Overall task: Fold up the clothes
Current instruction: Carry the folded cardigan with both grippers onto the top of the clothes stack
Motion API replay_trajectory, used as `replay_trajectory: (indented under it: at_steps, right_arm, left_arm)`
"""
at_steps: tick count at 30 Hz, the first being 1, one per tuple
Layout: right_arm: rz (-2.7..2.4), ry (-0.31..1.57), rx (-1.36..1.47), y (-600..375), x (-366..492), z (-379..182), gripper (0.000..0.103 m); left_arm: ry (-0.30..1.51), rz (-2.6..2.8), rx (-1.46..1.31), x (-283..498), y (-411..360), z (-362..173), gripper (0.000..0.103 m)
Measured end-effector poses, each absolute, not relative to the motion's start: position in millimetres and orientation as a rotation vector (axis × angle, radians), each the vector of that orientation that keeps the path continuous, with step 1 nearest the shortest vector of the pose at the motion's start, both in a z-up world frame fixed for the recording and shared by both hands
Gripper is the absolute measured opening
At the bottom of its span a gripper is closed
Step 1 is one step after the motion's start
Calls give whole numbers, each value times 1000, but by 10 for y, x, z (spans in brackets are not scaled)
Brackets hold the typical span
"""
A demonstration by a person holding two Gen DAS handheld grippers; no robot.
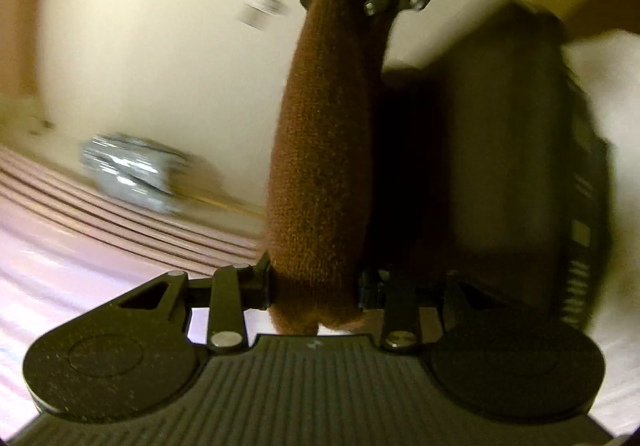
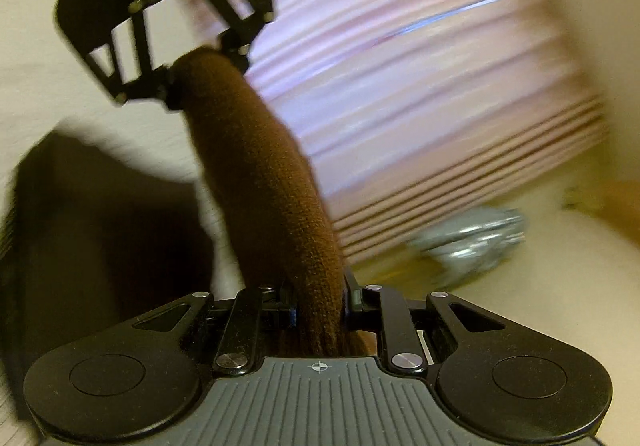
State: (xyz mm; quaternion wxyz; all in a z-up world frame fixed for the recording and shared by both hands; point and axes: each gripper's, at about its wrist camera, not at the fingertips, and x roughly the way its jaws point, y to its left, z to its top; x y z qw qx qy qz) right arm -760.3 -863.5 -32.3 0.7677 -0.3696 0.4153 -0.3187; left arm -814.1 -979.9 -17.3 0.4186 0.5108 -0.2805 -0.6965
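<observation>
Brown knit cloth (image 1: 320, 166) is pinched between the closed jaws of the left gripper (image 1: 316, 286), and its far end is clamped the same way in the right gripper (image 2: 320, 310). Each camera sees the other gripper facing it, so the two tools point toward each other with the fabric stretched between them as a rolled band. More dark cloth (image 2: 100, 226) hangs off to one side. Beyond lie a pink striped surface (image 2: 420, 86), blurred, and a silvery crumpled object (image 1: 132, 170).
</observation>
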Motion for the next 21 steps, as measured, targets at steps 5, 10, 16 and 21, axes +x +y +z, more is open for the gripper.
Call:
replay_trajectory:
  at_steps: [5, 10, 16, 21]
  right_arm:
    - [-595, 1000, -735, -8389, -7740, -942, 19]
    - [-639, 1033, -732, -8352, -7713, -893, 31]
    - [-688, 1051, -720, -8285, -7657, -1023, 41]
    - [-728, 1060, -695, -8303, -7645, -1064, 41]
  left_arm:
    - [-697, -1747, 1276, -8080, -9687, -284, 36]
    - [-691, -1747, 1272, -8019, -9574, -395, 42]
    - [-676, -1752, 1260, -7931, -9427, -474, 46]
    - [-565, -1772, 1183, -7834, -9327, -370, 46]
